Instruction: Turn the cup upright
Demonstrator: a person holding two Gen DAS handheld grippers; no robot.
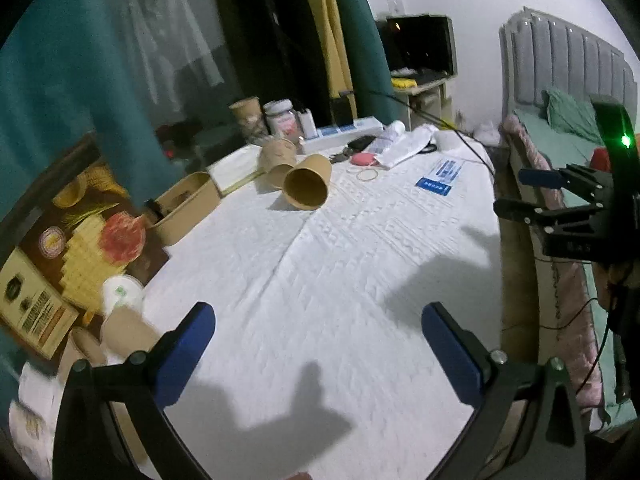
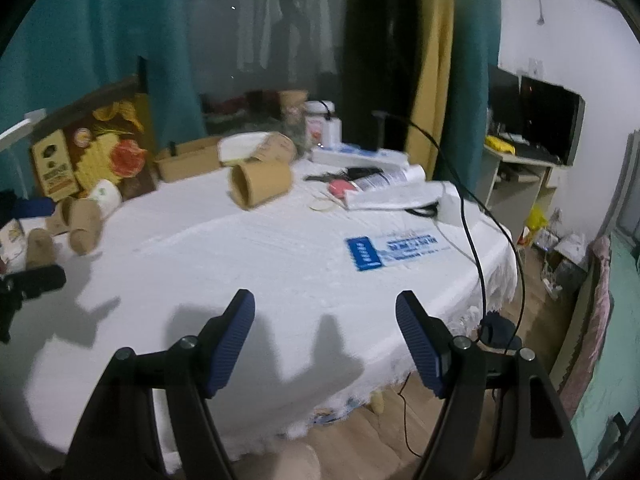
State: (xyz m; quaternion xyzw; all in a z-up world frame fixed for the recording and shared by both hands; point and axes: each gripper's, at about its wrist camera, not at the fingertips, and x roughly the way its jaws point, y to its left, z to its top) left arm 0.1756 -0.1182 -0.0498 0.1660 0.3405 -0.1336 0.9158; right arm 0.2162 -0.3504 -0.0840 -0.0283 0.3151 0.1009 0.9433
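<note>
A brown paper cup (image 1: 307,187) lies on its side on the white tablecloth (image 1: 320,280), mouth toward me; it also shows in the right wrist view (image 2: 259,182). A second brown cup (image 1: 278,158) lies on its side just behind it. My left gripper (image 1: 318,352) is open and empty, well short of the cups. My right gripper (image 2: 325,336) is open and empty above the table's near edge, and also shows at the right of the left wrist view (image 1: 520,192).
Several more paper cups (image 2: 82,226) lie at the table's left edge by a snack box (image 2: 92,152) and a cardboard tray (image 1: 188,208). Jars (image 1: 284,120), papers (image 2: 384,192), a blue card (image 2: 364,254) and a black cable (image 2: 476,240) lie at the back and right. A bed (image 1: 580,148) stands at right.
</note>
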